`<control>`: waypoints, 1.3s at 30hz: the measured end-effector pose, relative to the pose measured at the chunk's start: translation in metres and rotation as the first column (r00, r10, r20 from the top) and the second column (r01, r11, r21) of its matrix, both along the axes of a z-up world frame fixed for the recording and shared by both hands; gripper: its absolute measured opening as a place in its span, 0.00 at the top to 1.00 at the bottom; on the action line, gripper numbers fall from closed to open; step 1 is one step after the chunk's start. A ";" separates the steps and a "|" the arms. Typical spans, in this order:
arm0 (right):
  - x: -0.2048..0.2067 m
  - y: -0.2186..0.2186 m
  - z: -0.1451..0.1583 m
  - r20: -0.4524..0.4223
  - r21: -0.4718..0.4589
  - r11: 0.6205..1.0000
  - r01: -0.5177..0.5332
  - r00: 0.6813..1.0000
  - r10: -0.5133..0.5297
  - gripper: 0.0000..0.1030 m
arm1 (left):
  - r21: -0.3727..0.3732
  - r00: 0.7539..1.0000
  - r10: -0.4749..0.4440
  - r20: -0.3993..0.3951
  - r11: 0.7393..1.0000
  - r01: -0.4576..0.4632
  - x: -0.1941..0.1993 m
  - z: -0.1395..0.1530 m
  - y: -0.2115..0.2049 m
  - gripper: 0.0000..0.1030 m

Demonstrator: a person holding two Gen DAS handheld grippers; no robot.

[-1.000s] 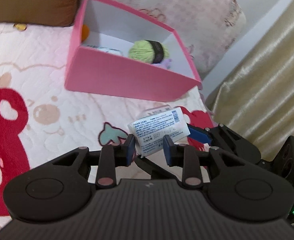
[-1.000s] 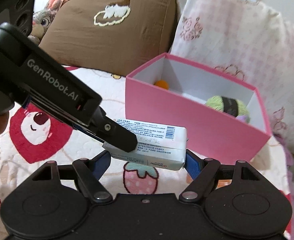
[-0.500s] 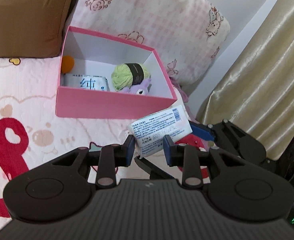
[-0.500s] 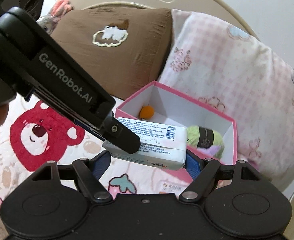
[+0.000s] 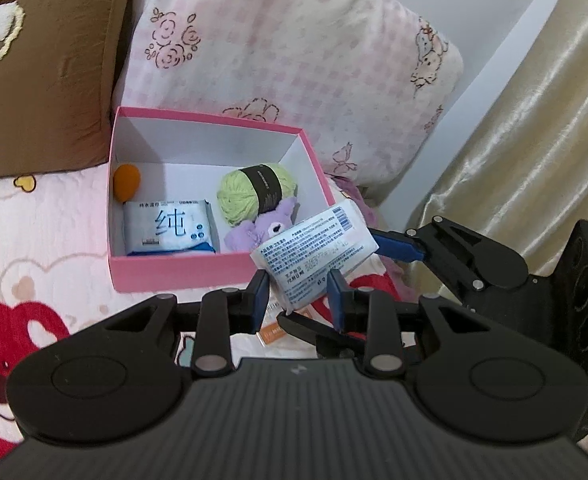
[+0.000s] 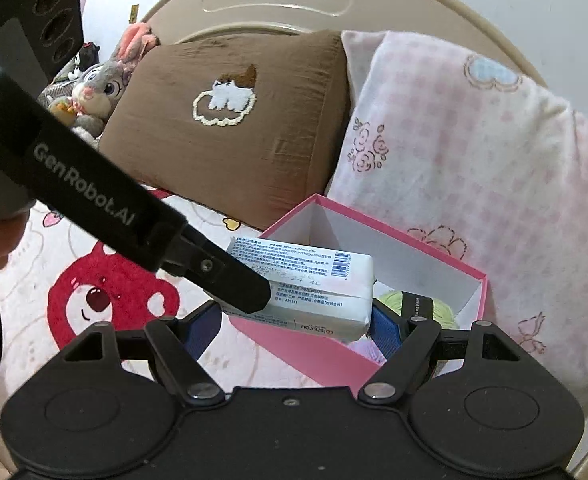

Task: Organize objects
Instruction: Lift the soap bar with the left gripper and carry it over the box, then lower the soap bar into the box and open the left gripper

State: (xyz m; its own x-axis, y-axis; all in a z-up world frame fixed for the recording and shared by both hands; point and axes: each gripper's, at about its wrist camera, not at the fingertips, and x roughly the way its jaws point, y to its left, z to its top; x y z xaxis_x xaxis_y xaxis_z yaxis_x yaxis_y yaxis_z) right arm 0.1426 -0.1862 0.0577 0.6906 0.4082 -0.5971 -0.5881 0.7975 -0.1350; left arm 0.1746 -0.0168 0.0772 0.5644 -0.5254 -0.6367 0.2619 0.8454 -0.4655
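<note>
left claw [image 5: 297,294] clenched on the near end of the white tissue pack [image 5: 313,258], right claw [image 6: 294,326] grasping the same pack [image 6: 309,292] across its long ends. pack is held in the air over the near right corner of the pink box [image 5: 182,272]. inside the box: wet wipes pack [image 5: 170,226] at 9 o'clock, purple plush [image 5: 260,230] at 3, green yarn ball [image 5: 254,192] behind it, orange ball [image 5: 126,182] at 10. box sits on the bed quilt [image 5: 34,232]. beyond at 12: brown pillow [image 6: 234,120], pink pillow [image 5: 294,52].
</note>
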 end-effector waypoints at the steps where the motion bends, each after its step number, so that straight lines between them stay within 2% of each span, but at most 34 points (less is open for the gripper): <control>1: 0.005 -0.001 0.000 -0.009 0.009 1.000 -0.002 1.000 0.002 0.20 | 0.007 1.000 0.002 -0.004 1.000 -0.002 0.005 0.000 0.000 0.72; 11: 0.053 0.005 -0.014 -0.083 0.066 0.996 -0.053 0.995 0.058 0.20 | 0.035 0.998 0.048 -0.048 0.998 -0.046 0.046 -0.008 0.008 0.72; 16: 0.085 -0.002 -0.023 -0.140 0.125 0.990 -0.062 0.987 0.079 0.20 | 0.049 0.991 0.078 -0.112 0.996 -0.073 0.080 -0.028 0.007 0.72; 19: 0.100 -0.002 -0.035 -0.158 0.099 0.993 -0.063 0.984 0.078 0.21 | 0.022 0.986 0.082 -0.149 0.997 -0.079 0.097 -0.044 0.009 0.72; 24: 0.127 -0.009 -0.067 -0.242 0.089 0.996 -0.014 0.970 0.035 0.43 | 0.026 0.974 0.116 -0.194 0.993 -0.113 0.126 -0.075 0.011 0.72; 27: 0.142 -0.013 -0.083 -0.284 0.094 0.995 0.027 0.959 0.001 0.48 | 0.022 0.968 0.118 -0.222 0.993 -0.117 0.141 -0.091 0.010 0.72; 33: 0.160 -0.015 -0.103 -0.328 0.079 0.995 0.067 0.944 -0.037 0.49 | 0.015 0.952 0.143 -0.272 0.989 -0.144 0.161 -0.118 0.004 0.72; 39: 0.168 -0.017 -0.117 -0.356 0.063 0.994 0.093 0.932 -0.064 0.49 | 0.022 0.947 0.140 -0.289 0.990 -0.140 0.169 -0.132 -0.001 0.72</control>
